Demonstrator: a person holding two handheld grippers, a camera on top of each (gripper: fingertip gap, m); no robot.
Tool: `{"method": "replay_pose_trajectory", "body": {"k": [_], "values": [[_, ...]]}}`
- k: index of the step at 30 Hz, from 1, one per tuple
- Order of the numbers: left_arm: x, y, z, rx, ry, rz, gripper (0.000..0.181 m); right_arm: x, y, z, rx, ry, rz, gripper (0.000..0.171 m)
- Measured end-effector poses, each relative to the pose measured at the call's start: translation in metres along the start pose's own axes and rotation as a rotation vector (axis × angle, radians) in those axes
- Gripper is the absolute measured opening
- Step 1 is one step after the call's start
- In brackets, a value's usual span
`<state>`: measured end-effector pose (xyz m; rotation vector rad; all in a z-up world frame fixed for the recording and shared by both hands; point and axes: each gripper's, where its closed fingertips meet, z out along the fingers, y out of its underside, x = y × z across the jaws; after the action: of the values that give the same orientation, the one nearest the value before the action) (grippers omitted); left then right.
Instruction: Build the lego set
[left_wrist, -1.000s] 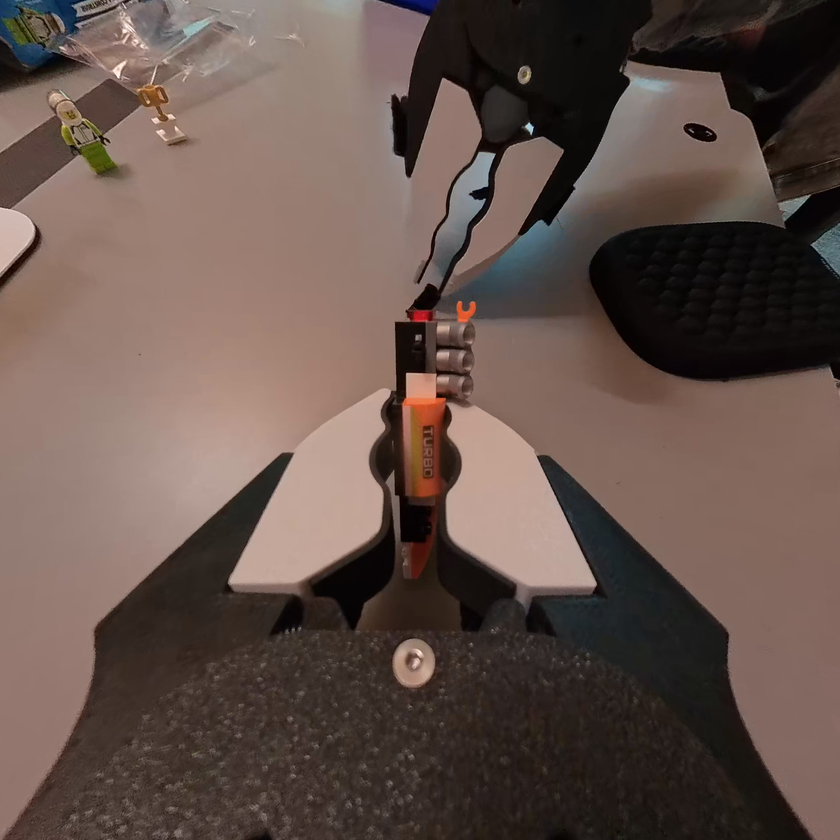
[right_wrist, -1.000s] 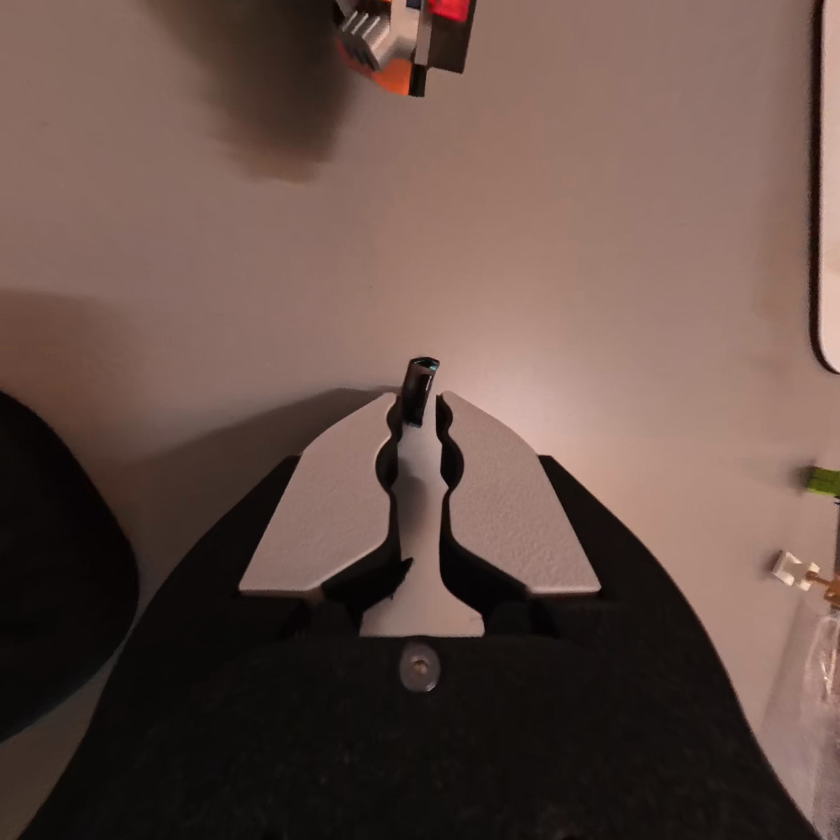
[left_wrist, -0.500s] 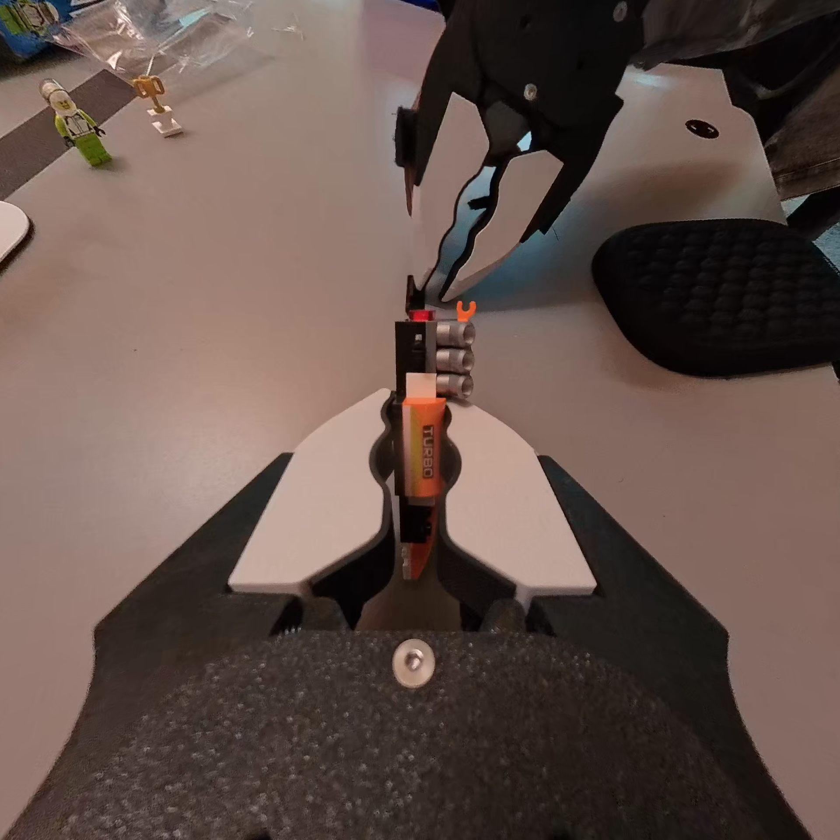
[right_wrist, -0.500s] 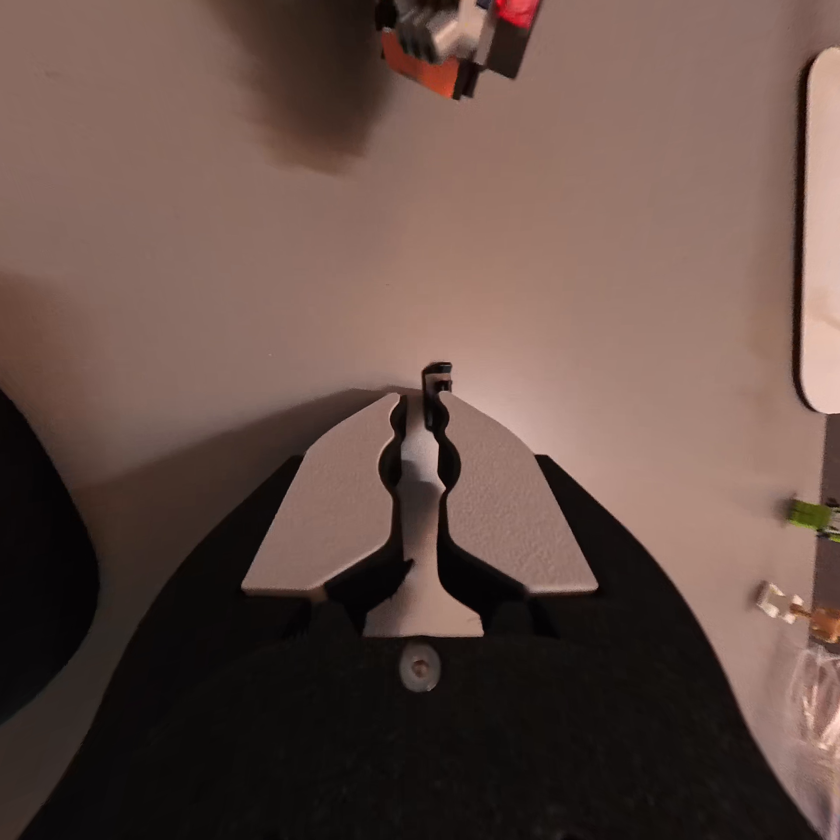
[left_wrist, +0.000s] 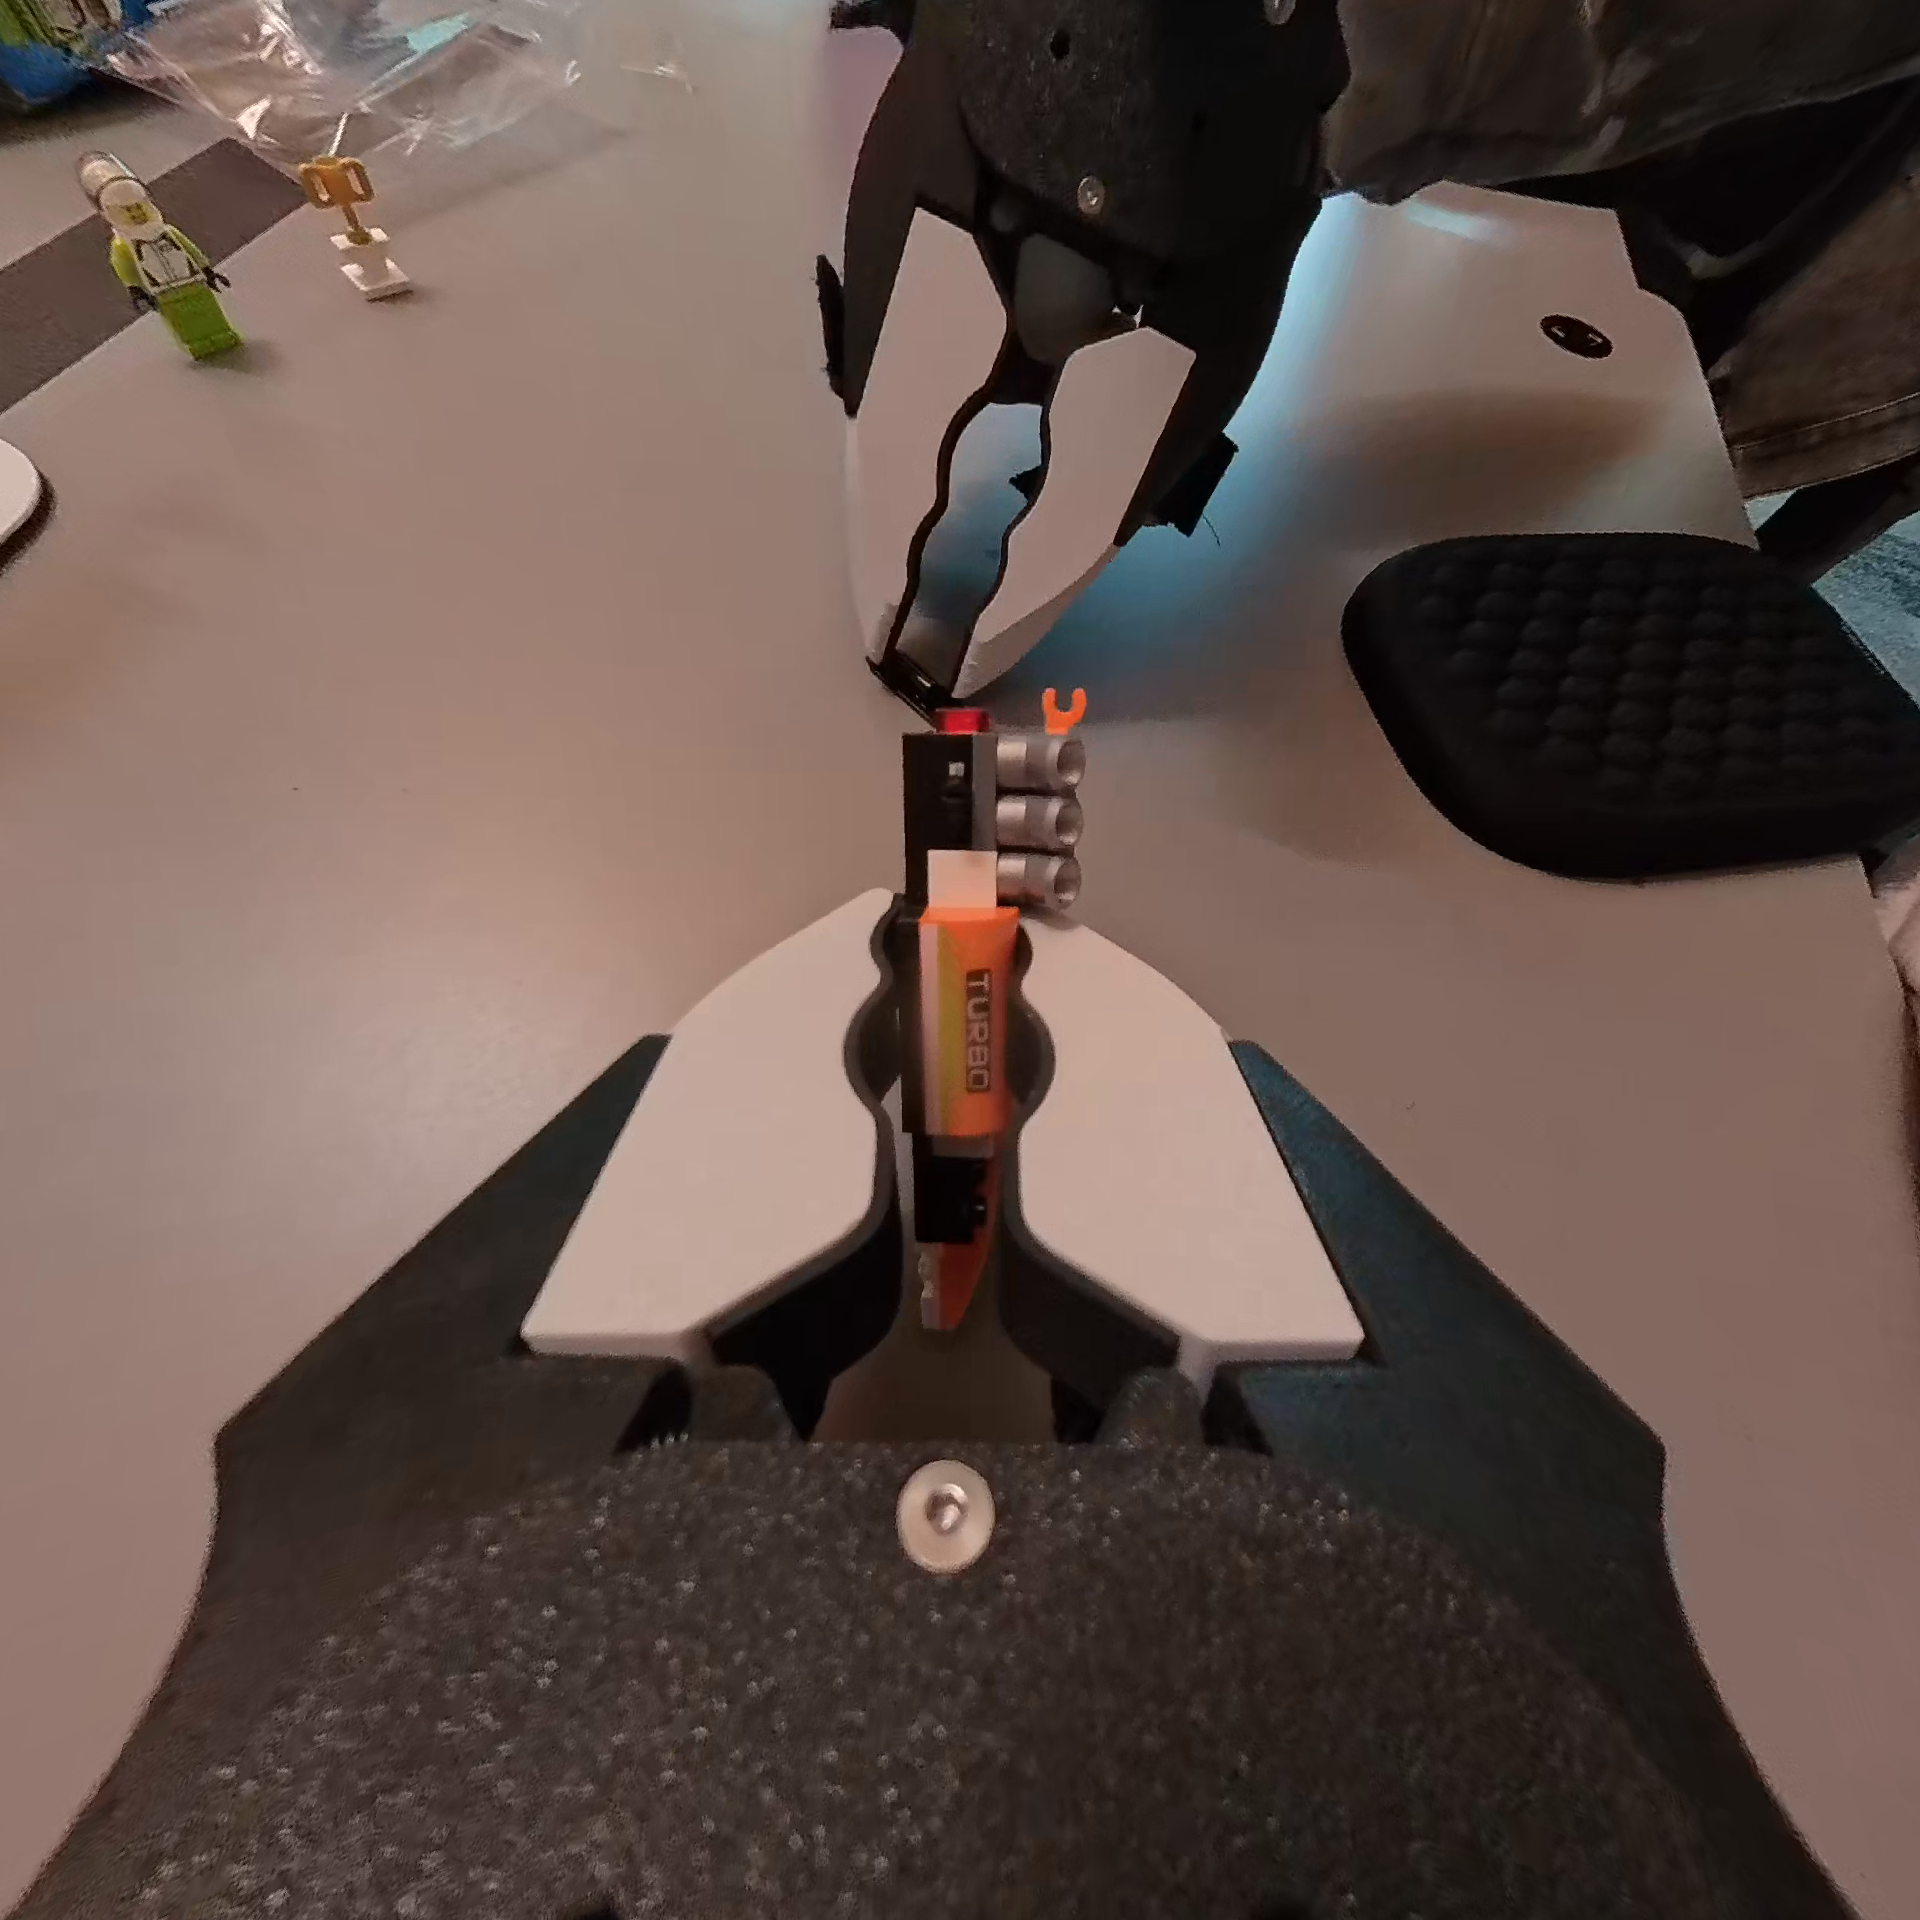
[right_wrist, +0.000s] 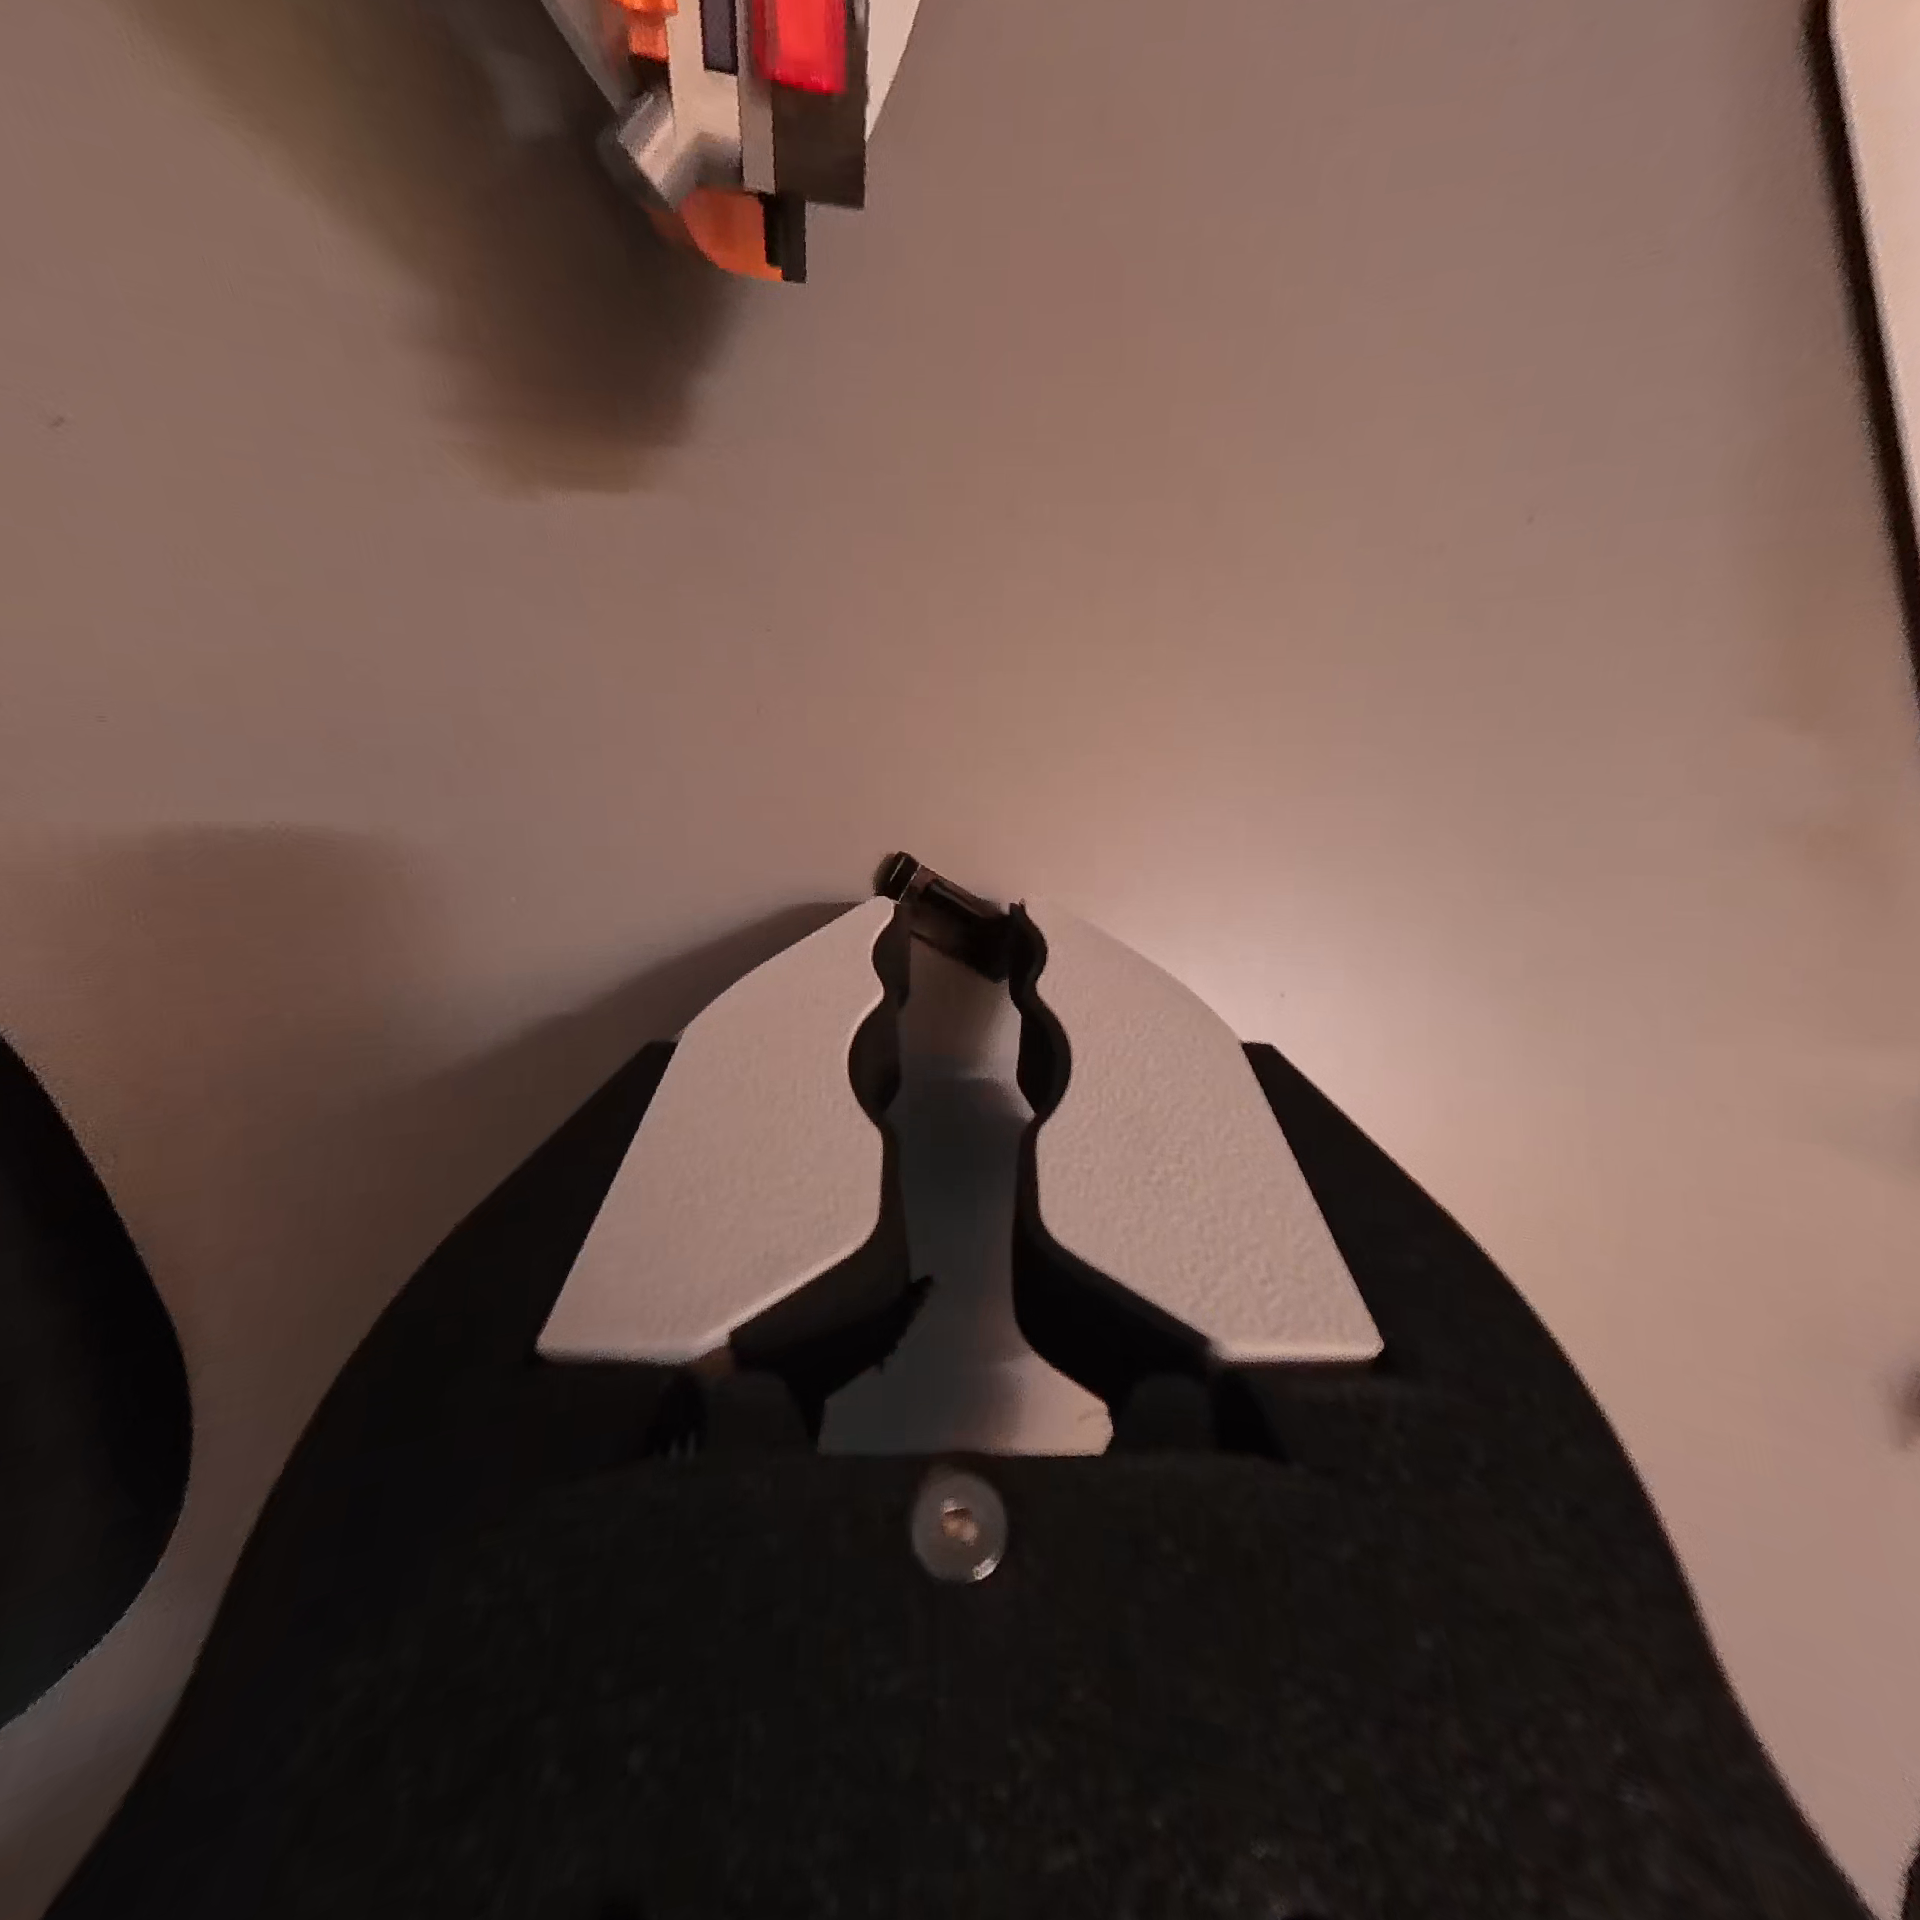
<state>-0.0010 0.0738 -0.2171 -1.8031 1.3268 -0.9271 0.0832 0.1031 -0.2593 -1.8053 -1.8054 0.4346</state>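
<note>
Lego fills the middle of the left wrist view: the left gripper (left_wrist: 951, 935) is clamped on a partly built model (left_wrist: 961, 997), an upright stack of black, white and orange pieces with three grey tubes on its right side and a red stud on top. Above the model's top, the right gripper (left_wrist: 920, 675) comes down from the upper part of the view, its tips pinching a small black piece (left_wrist: 912, 681) that sits just beside the red stud; contact cannot be told. A tiny orange clip (left_wrist: 1062, 709) lies on the table (left_wrist: 520, 675) just right of the model's top. Far left of the model stand a green minifigure (left_wrist: 166, 265) and a small gold trophy (left_wrist: 353, 223), with a clear plastic bag (left_wrist: 343, 73) behind them. Right of the model lies a black textured pad (left_wrist: 1631, 707).

In the right wrist view, the right gripper (right_wrist: 951, 914) has its jaws closed on the small black piece (right_wrist: 940, 914), which sits tilted across the tips. The model (right_wrist: 743, 125) shows at the top edge, well ahead of the piece, blurred, with its red stud facing the camera. The table (right_wrist: 1351, 623) lies beneath.
</note>
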Motion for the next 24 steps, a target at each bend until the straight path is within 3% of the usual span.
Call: {"method": "replay_pose_trajectory", "body": {"k": [4, 8, 15, 20, 24], "values": [[0.0, 0.0, 0.0, 0.0, 0.004, -0.005, 0.015, 0.001, 0.0, 0.001, -0.006, -0.013, 0.015, 0.004], [0.0, 0.0, 0.0, -0.003, 0.001, 0.001, 0.015, 0.0, -0.004, 0.0, 0.01, -0.096, 0.161, 0.004], [0.0, 0.0, 0.0, -0.004, -0.002, 0.002, 0.015, -0.015, -0.069, -0.028, 0.374, -0.37, 0.616, 0.004], [0.002, 0.0, 0.002, -0.004, -0.003, 0.007, 0.015, -0.036, -0.103, -0.045, 0.568, -0.526, 0.725, 0.004], [0.005, -0.003, 0.003, 0.01, -0.005, 0.022, 0.015, -0.048, -0.114, -0.043, 0.582, -0.574, 0.719, 0.004]]}}
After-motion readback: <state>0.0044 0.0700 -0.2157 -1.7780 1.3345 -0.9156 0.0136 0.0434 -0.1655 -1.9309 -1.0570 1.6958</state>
